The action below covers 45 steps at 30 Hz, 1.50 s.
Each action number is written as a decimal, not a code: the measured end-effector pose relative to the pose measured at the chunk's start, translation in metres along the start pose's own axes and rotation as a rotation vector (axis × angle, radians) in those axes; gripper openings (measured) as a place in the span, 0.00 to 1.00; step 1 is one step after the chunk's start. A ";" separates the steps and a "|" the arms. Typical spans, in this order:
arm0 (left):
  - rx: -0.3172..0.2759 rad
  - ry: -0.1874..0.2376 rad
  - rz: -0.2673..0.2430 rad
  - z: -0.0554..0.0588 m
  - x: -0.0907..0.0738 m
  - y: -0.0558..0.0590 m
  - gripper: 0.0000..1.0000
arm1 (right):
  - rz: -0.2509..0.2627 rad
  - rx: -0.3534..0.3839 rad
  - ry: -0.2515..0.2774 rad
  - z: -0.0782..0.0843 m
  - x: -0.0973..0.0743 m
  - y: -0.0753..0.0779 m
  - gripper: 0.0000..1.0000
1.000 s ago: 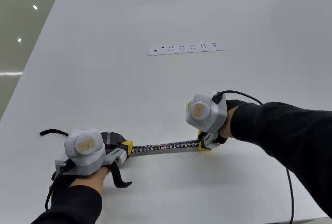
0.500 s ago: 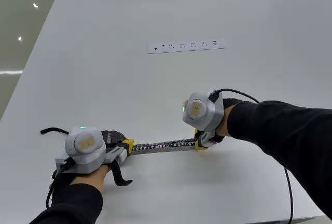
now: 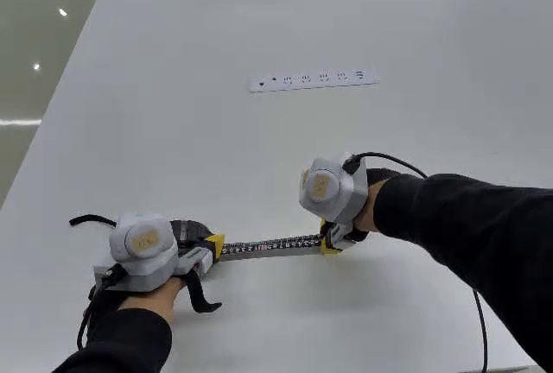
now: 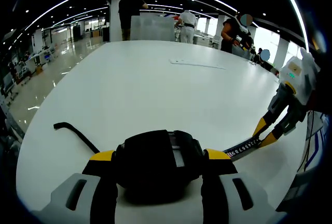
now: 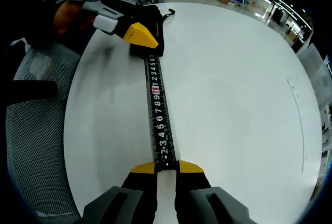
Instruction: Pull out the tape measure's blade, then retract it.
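Looks down on a white table [image 3: 259, 148], with a white power strip [image 3: 314, 79] lying well apart toward the far side. Near the front edge, clamps the black tape measure case [image 3: 185, 233] between the yellow-tipped jaws of the left gripper [image 4: 159, 155], pinning it flat on the tabletop, probably to keep the body from sliding under the pull. Trails a black wrist strap [image 4: 72, 130] loose on the surface beside the case. Pinches the free end of the blade [image 5: 157, 107] in the right gripper [image 5: 166, 168], jaws clenched on the very tip and held low over the table. Stretches the blade in 1 straight line between the 2 grippers, printed face up, with numerals up to 9, a red mark, then further numerals readable toward the case mouth in the right gripper view. Keeps the pull in line with the case opening, likely to spare the strip any kink or twist. With only a short length drawn out, sits somewhere within the pull-and-return cycle; cannot tell the direction from 1 moment. Calls for a firm hold on the tip either way, to avoid a spring-driven snap back into the case.
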<state>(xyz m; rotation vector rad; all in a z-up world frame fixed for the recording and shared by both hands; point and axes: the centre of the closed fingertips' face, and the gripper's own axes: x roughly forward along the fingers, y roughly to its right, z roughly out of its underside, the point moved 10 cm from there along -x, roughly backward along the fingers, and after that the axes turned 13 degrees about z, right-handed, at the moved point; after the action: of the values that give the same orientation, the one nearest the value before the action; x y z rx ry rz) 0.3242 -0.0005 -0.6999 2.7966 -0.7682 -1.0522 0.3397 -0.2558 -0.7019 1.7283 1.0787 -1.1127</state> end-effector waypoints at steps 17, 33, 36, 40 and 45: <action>-0.005 -0.009 0.001 0.000 0.000 0.000 0.60 | 0.003 0.001 0.012 -0.012 0.004 -0.002 0.07; -0.007 -0.005 0.006 0.000 0.000 0.000 0.60 | -0.003 0.006 0.034 -0.021 0.007 -0.004 0.07; -0.005 -0.002 0.004 0.000 0.000 -0.001 0.60 | -0.009 0.020 0.036 -0.021 0.007 -0.004 0.07; -0.007 -0.002 0.006 0.000 0.000 -0.001 0.60 | -0.014 0.020 0.033 -0.024 0.007 -0.004 0.07; -0.016 0.002 0.011 0.000 0.000 -0.001 0.60 | -0.012 0.026 0.028 -0.027 0.008 -0.004 0.07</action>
<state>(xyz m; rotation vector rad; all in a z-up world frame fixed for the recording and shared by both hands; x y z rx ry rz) 0.3247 0.0007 -0.7001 2.7766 -0.7706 -1.0489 0.3454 -0.2279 -0.7024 1.7648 1.0973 -1.1174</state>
